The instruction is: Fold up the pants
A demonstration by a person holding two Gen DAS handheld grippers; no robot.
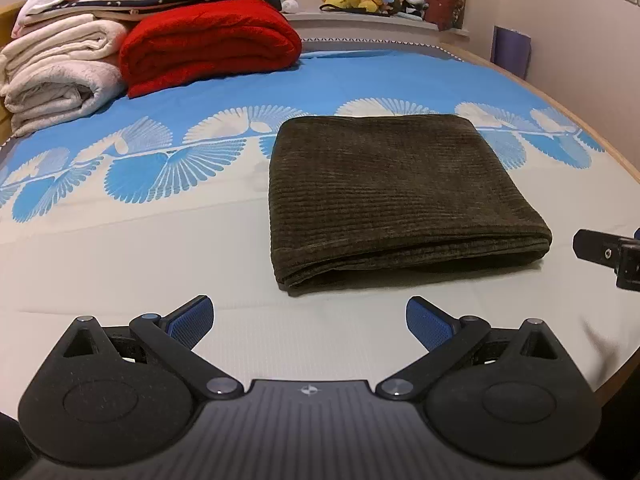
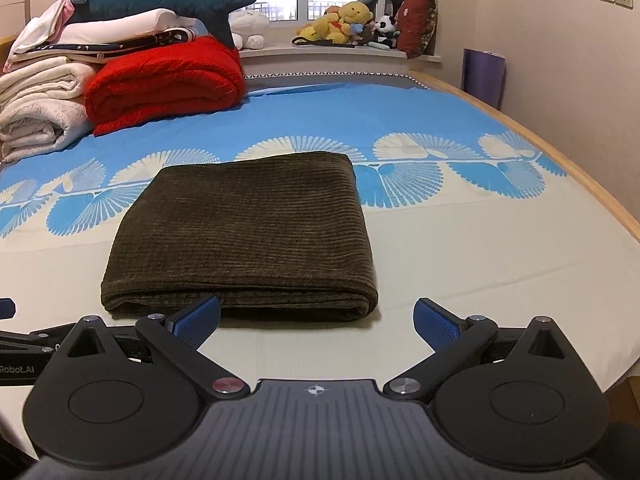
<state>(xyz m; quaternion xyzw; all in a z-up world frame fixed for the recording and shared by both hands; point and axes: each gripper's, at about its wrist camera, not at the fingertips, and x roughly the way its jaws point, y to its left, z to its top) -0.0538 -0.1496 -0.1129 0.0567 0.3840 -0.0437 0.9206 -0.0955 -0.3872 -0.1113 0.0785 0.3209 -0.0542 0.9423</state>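
Left wrist view first. At the upper left of the frame sit white folded blankets [image 1: 60, 76] with a red blanket [image 1: 208, 40] beside them. The left tool [image 1: 310, 322] is at the bottom of the frame, low over the bed [image 1: 120, 272]. Its two blue pads are spread wide apart. It holds nothing and touches nothing. The pants [image 1: 396, 196] are dark brown and lie folded into a flat square in the middle of the frame, a bit to the right, just past the tool. At the right edge a small piece of the other tool peeks in.

Right wrist view next. The right tool [image 2: 317, 322] is at the bottom of the frame, and its blue pads are also spread wide with nothing between them. The folded pants [image 2: 244, 232] lie in the middle, a bit to the left. The left pad [image 2: 198, 320] sits right in front of the near edge of the pants; I cannot tell if it touches. Toy animals [image 2: 352, 22] sit at the top by the window.
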